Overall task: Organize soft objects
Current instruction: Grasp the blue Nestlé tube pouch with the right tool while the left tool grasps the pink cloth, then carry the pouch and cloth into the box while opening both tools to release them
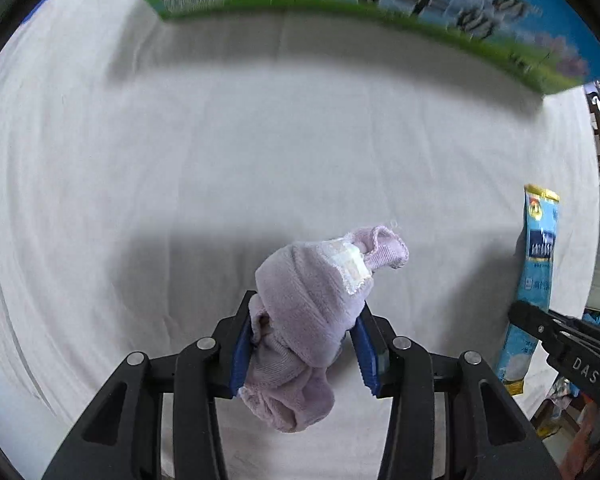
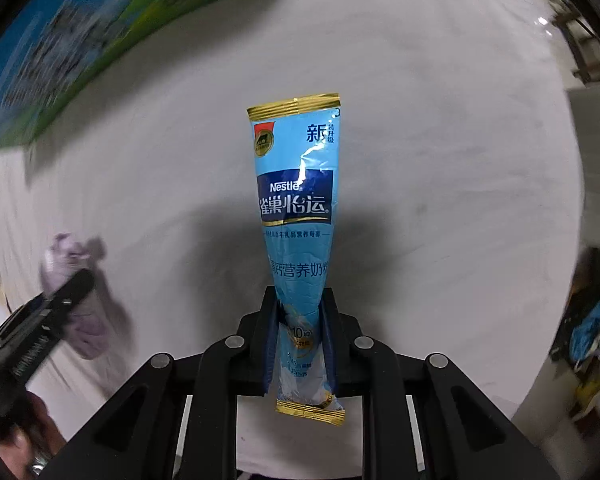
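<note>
My left gripper (image 1: 306, 312) is shut on a rolled pale-lilac sock (image 1: 312, 304) and holds it above the white cloth-covered table (image 1: 260, 152). My right gripper (image 2: 300, 308) is shut on the lower part of a long blue Nestle milk-powder sachet (image 2: 296, 200) with gold ends, held upright above the table. The sachet (image 1: 536, 264) and right gripper (image 1: 540, 328) show at the right edge of the left wrist view. The sock (image 2: 76, 300) and left gripper (image 2: 56, 304) show blurred at the left of the right wrist view.
A large green-and-blue printed carton (image 1: 380, 4) stands at the far side of the table; it also shows in the right wrist view (image 2: 80, 36). Clutter and furniture (image 2: 596, 328) lie beyond the table's right edge.
</note>
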A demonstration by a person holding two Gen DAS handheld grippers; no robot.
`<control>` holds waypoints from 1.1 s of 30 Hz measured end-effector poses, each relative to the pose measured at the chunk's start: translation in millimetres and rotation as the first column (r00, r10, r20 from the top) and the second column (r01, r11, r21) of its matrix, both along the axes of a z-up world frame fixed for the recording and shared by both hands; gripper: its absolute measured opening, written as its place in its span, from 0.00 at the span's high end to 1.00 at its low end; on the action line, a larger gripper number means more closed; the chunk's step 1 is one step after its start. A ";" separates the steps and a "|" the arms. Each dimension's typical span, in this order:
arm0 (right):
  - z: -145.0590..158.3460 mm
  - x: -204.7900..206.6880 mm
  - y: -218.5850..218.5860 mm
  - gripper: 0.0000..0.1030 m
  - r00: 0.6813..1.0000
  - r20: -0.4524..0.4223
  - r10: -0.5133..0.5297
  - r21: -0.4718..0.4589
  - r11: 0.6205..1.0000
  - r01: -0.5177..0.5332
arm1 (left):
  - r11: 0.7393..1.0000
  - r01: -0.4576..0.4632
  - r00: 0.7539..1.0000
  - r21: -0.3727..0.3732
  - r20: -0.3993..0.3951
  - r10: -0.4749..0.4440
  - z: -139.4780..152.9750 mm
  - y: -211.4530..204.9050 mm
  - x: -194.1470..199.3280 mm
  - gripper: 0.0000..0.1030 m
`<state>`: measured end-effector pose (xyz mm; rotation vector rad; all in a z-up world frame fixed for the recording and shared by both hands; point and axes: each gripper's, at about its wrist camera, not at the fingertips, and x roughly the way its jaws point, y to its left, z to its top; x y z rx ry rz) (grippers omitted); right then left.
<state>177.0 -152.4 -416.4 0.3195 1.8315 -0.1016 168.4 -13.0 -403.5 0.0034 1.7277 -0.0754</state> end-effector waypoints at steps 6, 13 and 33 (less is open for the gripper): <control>-6.4 5.9 16.7 0.78 0.997 -0.012 0.076 0.027 0.997 -0.076 | 1.000 -0.013 1.000 0.007 -0.015 0.013 -6.9 1.1 -6.6 0.56; -5.9 -5.4 15.3 0.57 0.992 -0.032 0.119 0.008 0.993 -0.119 | 1.000 -0.001 1.000 0.025 -0.010 0.002 -10.9 -9.1 22.7 0.51; -2.4 -25.4 66.7 0.57 0.985 -0.031 0.171 -0.050 0.984 -0.173 | 0.998 -0.041 0.997 -0.046 -0.071 0.037 -12.7 -3.2 44.7 0.44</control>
